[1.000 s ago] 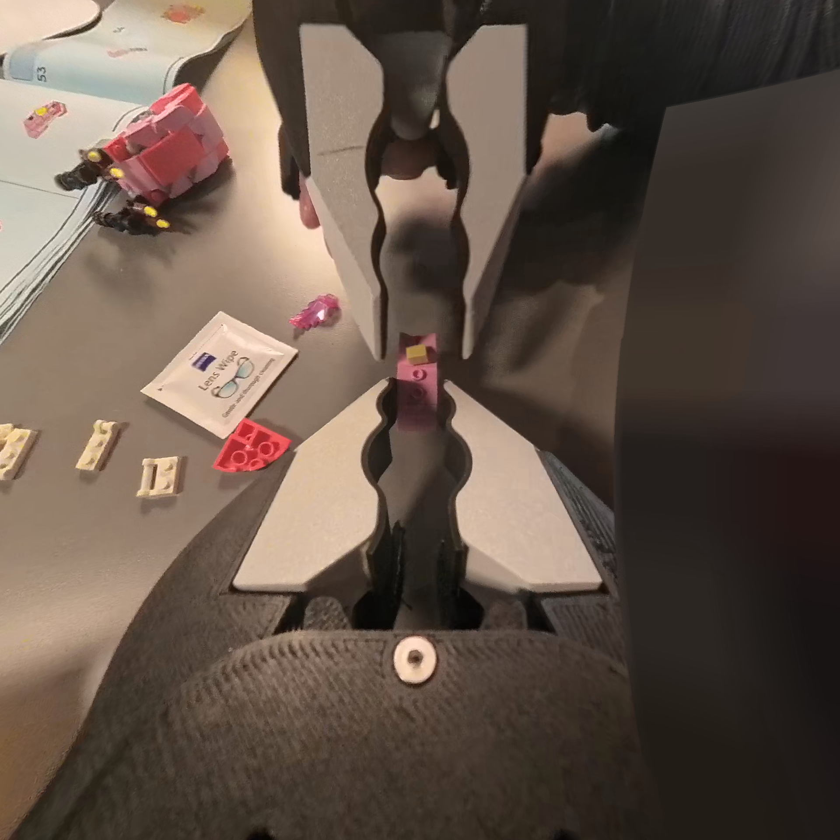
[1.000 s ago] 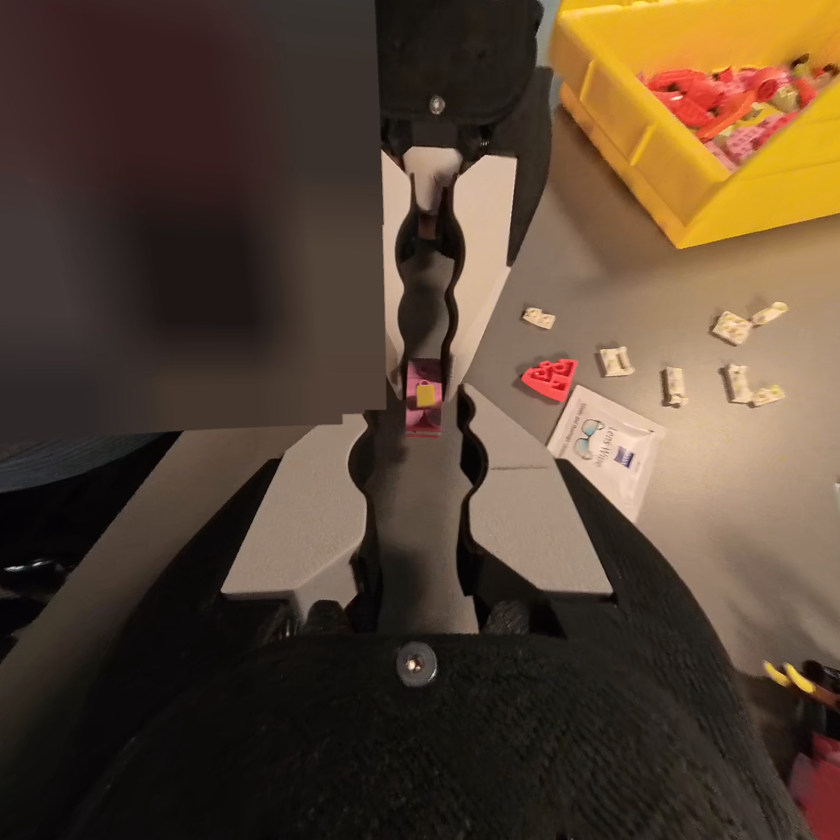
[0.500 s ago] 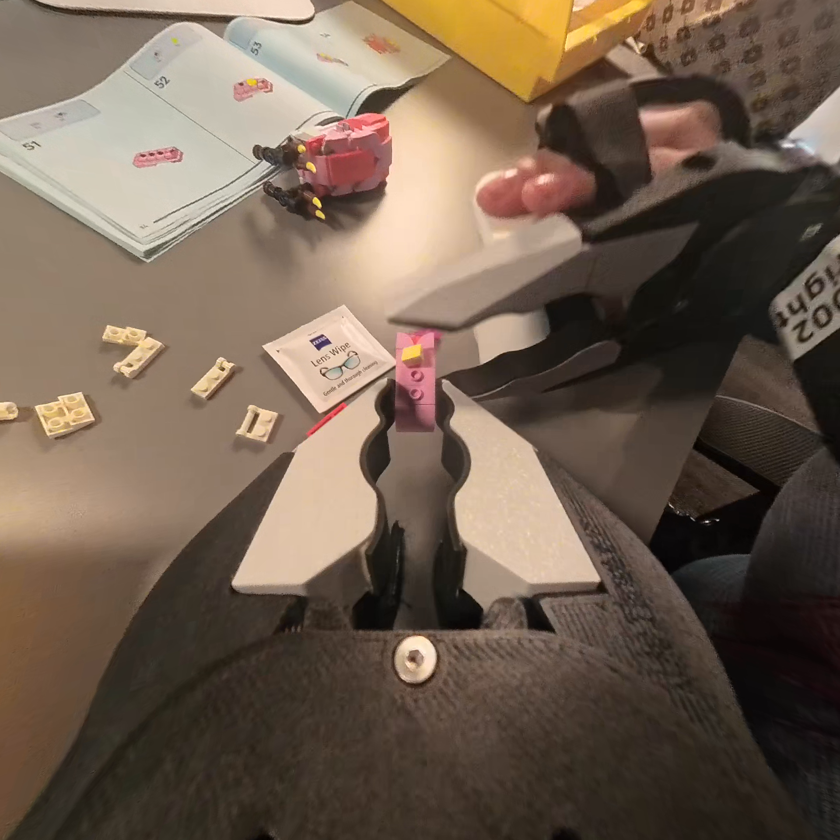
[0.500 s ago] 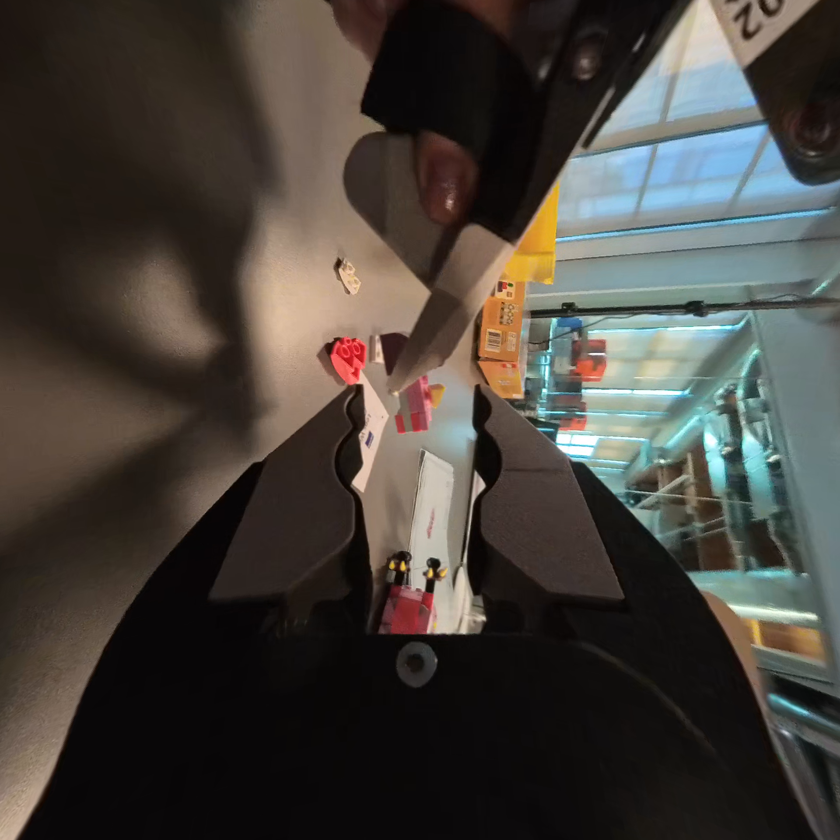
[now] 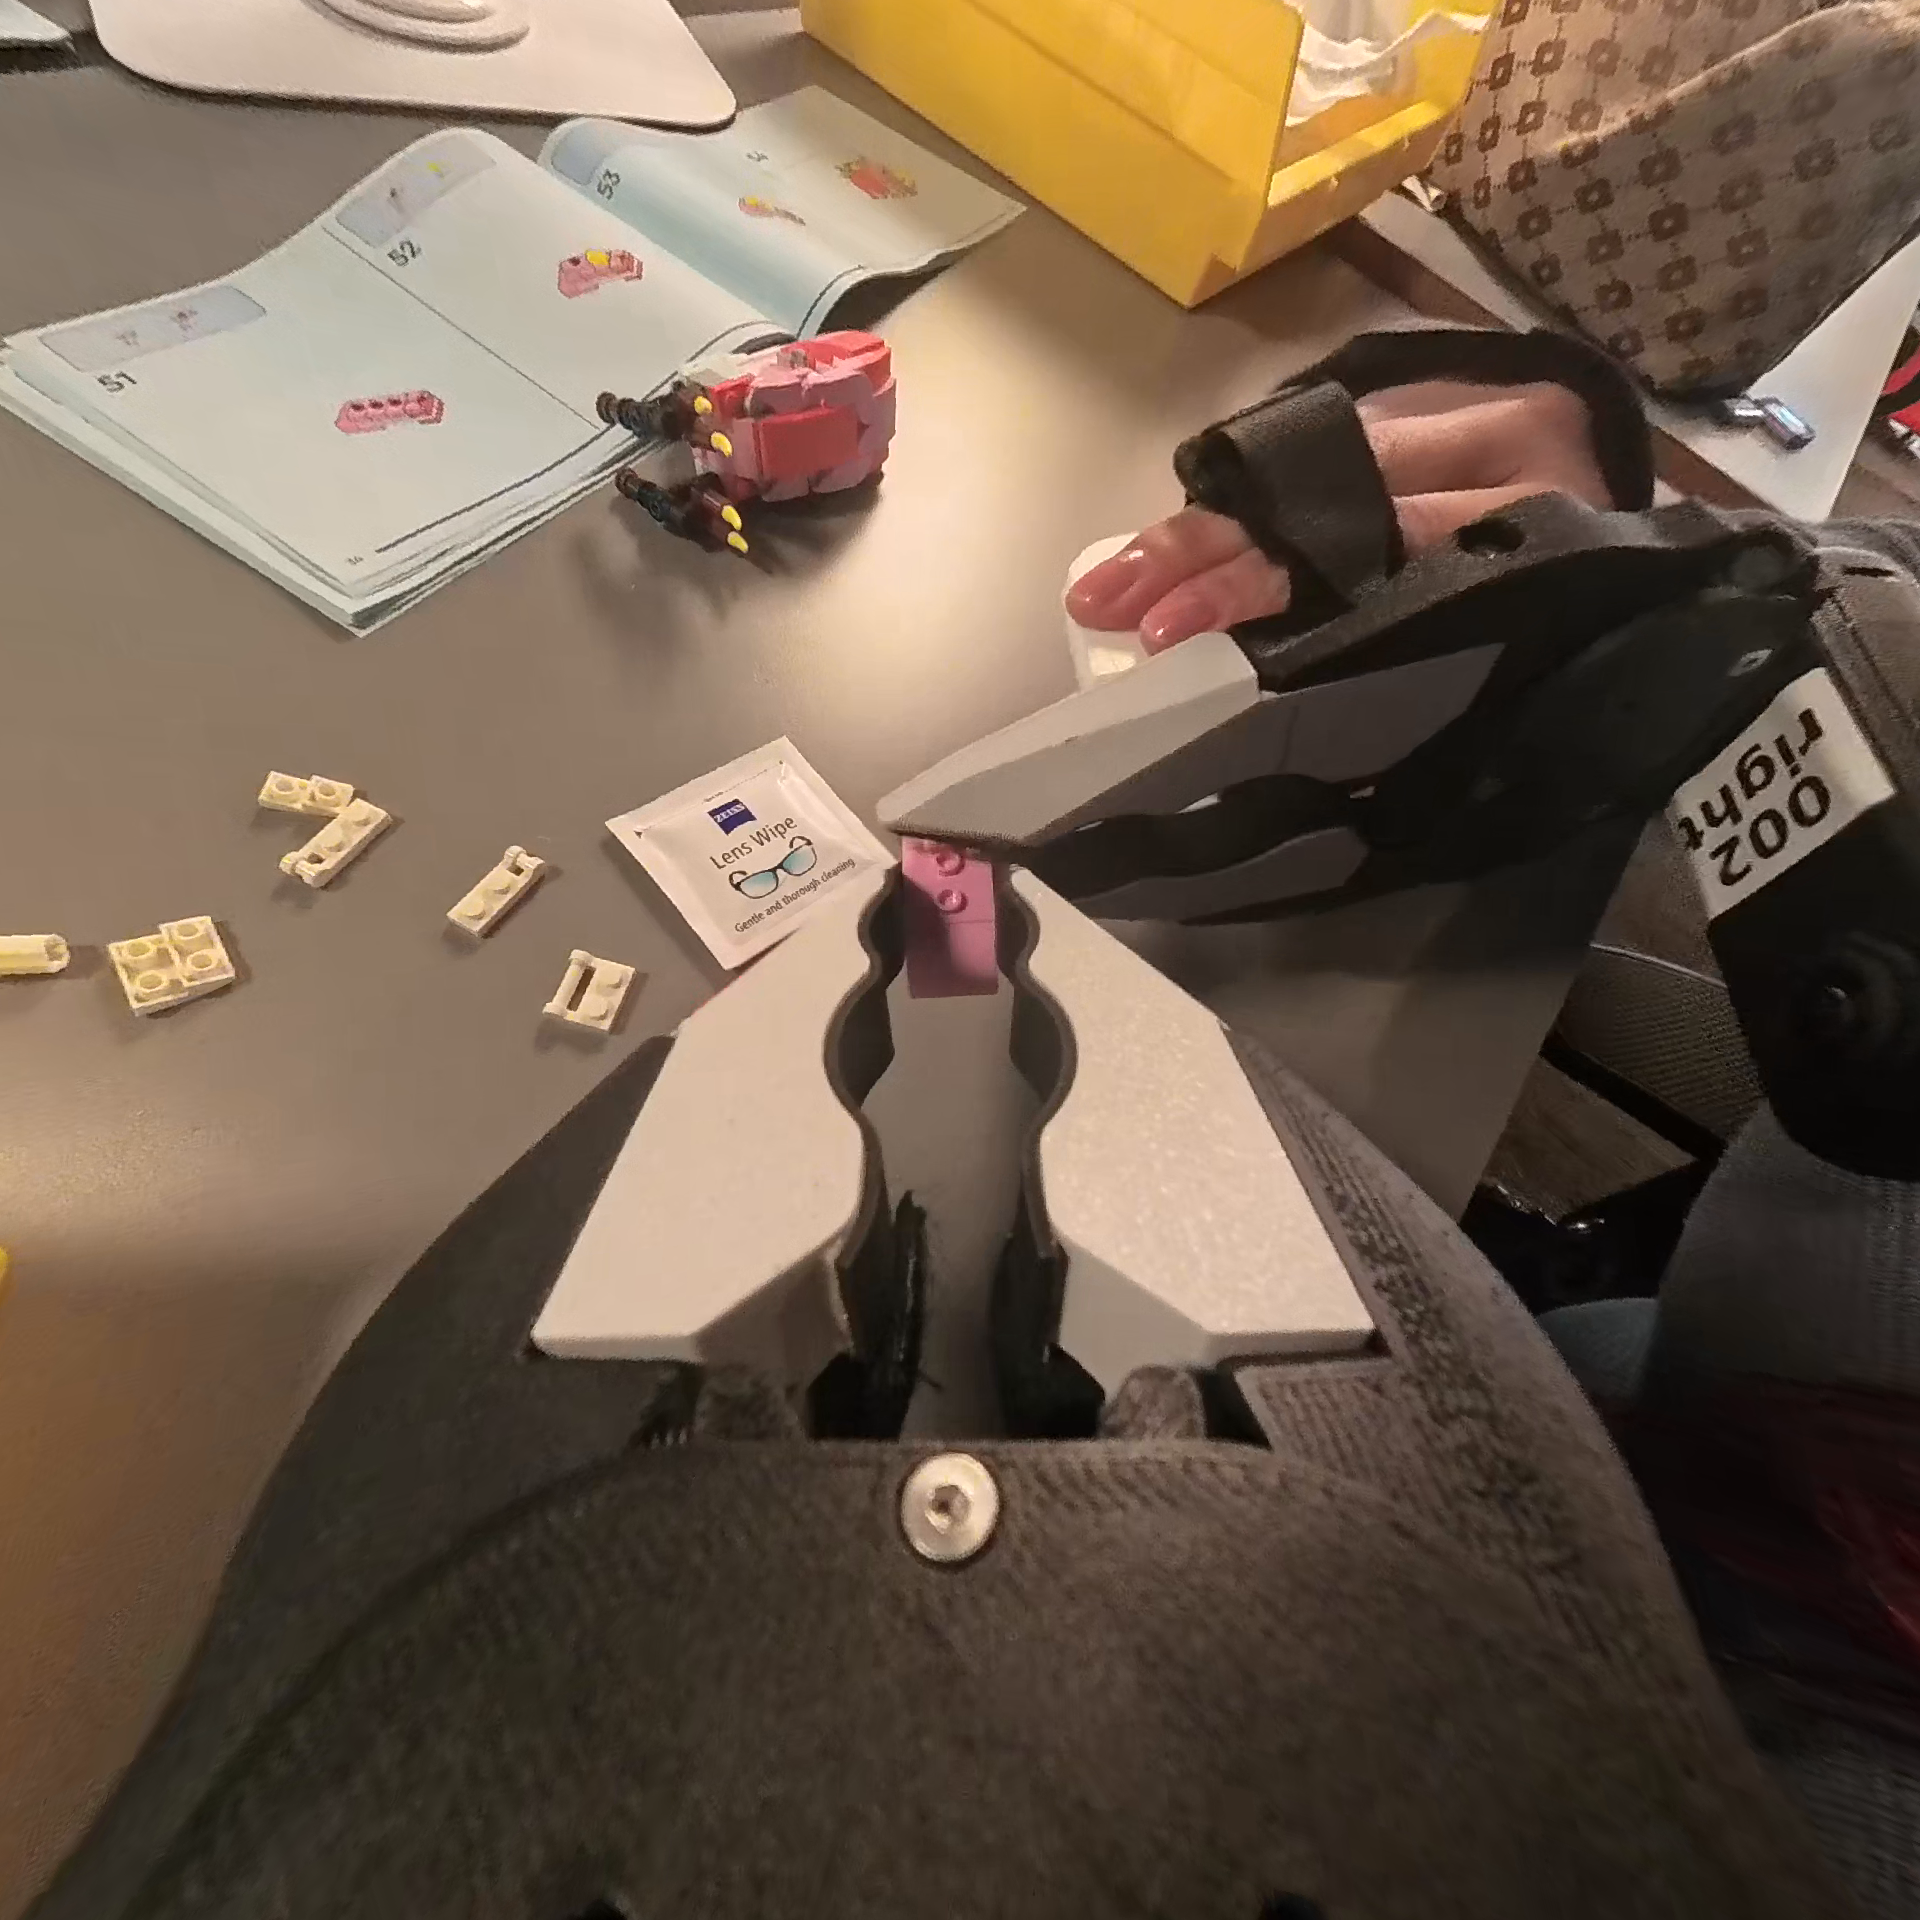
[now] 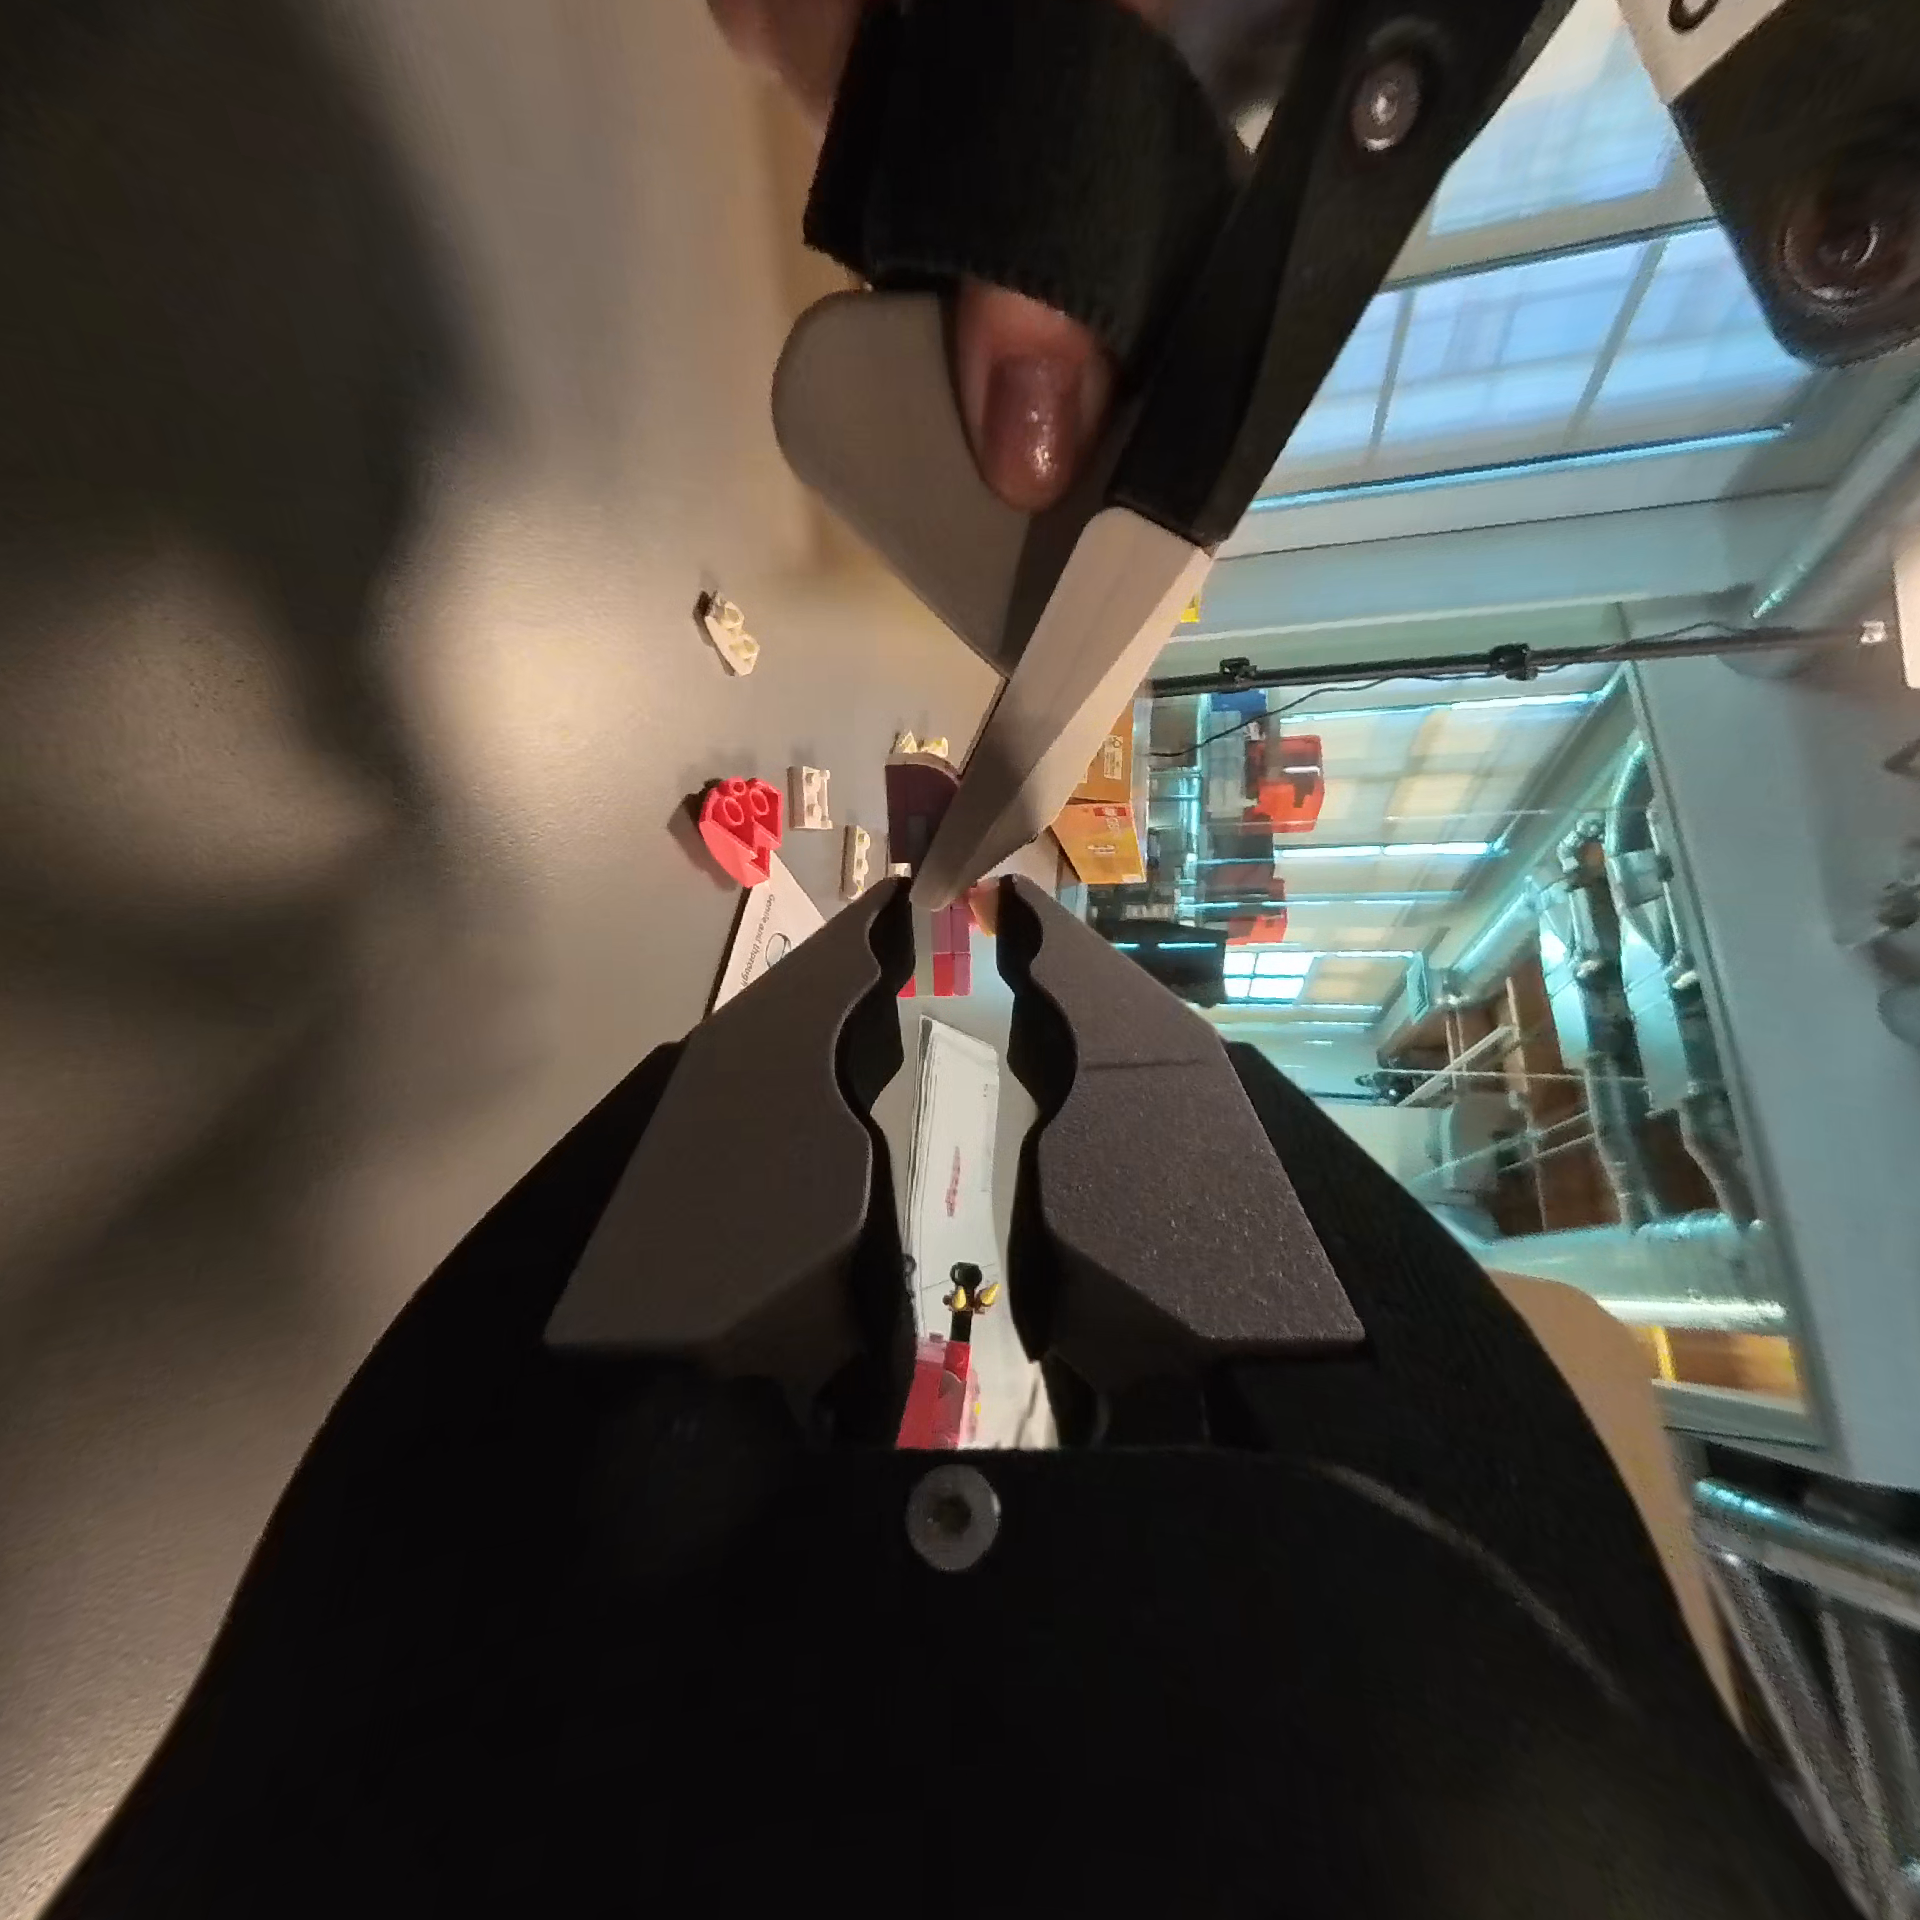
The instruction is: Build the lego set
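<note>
Pink brick assembly [image 5: 951,920] (red underside [image 6: 940,977])

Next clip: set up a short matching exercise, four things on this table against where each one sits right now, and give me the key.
Things:
1. pink brick piece
2. lens wipe sachet
3. red and pink brick model
4. yellow bin

Places:
A. far edge of the table, beyond the booklet
B. at the open instruction booklet's near edge
C. flat on the table, just left of the left claw's tips
D. pinched in the left claw, the right claw over its far end

Pairs: 1-D, 2-C, 3-B, 4-A
</note>
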A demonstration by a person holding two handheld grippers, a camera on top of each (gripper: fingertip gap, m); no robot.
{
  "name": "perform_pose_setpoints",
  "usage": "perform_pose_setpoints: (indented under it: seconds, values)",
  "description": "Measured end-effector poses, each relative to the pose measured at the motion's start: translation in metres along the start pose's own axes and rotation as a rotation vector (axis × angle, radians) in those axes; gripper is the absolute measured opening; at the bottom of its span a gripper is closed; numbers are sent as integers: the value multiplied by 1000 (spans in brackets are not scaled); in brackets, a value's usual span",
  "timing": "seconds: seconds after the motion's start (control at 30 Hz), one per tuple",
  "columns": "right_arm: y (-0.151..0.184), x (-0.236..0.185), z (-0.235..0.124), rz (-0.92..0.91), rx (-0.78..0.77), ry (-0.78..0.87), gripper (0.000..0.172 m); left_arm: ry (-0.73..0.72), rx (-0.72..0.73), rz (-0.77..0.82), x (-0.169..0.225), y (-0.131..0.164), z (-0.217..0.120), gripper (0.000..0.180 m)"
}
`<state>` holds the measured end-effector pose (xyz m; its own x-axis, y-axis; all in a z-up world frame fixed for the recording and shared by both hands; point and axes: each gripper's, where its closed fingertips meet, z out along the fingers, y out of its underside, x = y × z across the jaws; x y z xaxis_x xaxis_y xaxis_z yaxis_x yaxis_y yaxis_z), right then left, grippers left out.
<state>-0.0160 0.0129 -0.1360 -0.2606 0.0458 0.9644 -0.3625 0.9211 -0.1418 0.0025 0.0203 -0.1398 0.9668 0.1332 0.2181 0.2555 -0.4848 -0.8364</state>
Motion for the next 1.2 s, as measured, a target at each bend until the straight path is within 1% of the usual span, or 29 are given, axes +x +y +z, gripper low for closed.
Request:
perform_pose_setpoints:
  seconds: [0.13, 0.3, 0.4, 0.57, 0.83, 0.97, 1.03, 1.1, 1.13, 1.17, 1.2]
  values:
    - [1, -1, 1, 66, 12, -15, 14, -2, 1, -2, -2, -1, 1, 16]
    - [2, 0, 0, 75, 3, -23, 14, -6, 12, 8, -1, -2, 1, 16]
    - [0, 2, 0, 156, 32, -33, 15, -7, 26, 10, 0, -4, -1, 16]
    - [-2, 10, -3, 272, 88, -8, 18, -62, 51, 79, 1, -11, -5, 16]
    - [-2, 13, -4, 249, 98, 20, 16, -68, 61, 88, 2, -14, -7, 16]
    - [-3, 11, -6, 168, 89, 9, 14, -45, 53, 80, 4, -13, -6, 16]
    - [-2, 10, -6, 166, 90, -1, 14, -42, 51, 77, 4, -12, -5, 16]
    - [-2, 8, -4, 205, 96, -9, 15, -49, 46, 81, 2, -11, -4, 16]
    - [-2, 9, -3, 244, 106, -9, 16, -51, 50, 82, 2, -11, -4, 16]
    - [-3, 10, -3, 276, 118, -6, 25, -48, 58, 83, 1, -12, -5, 16]
    - [-3, 11, -4, 296, 128, -9, 51, -57, 55, 87, 0, -12, -5, 16]
